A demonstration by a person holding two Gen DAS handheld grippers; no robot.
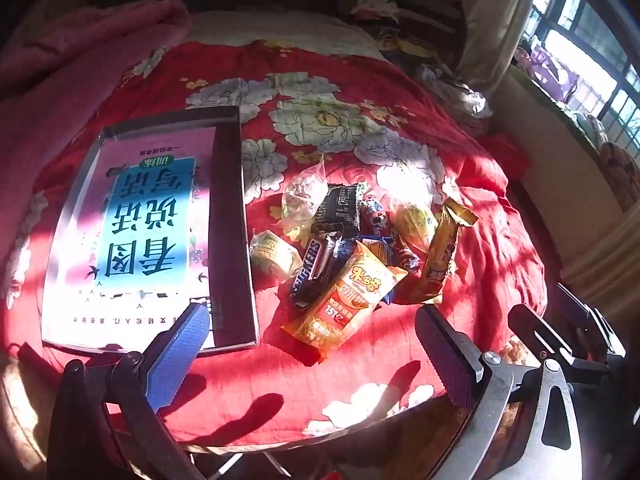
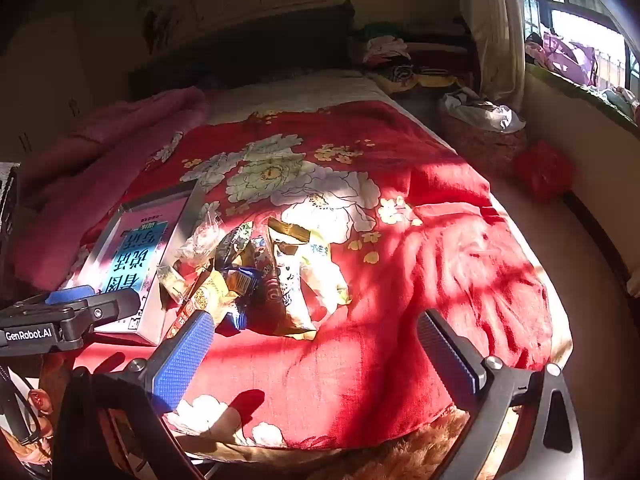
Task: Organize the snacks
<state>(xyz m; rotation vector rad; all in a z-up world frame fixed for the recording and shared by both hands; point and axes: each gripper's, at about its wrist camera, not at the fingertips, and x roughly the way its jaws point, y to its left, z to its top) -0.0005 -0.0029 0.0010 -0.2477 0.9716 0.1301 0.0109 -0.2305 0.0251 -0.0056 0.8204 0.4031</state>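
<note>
Both the left gripper (image 1: 312, 344) and right gripper (image 2: 316, 344) gape wide and empty near the snack pile (image 1: 360, 248), which lies just beside the box (image 1: 234, 240).

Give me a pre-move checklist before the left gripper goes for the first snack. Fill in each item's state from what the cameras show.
1. Left gripper open and holding nothing: ok.
2. Right gripper open and holding nothing: ok.
3. Snack pile in front of the left gripper, unobstructed: ok.
4. Orange snack packet on top of the pile and nearest the left fingers: ok.
5. Snickers bar free to lift: not ok, the orange packet overlaps it.
6. Tray free for snacks: not ok, a book fills most of it.
</note>
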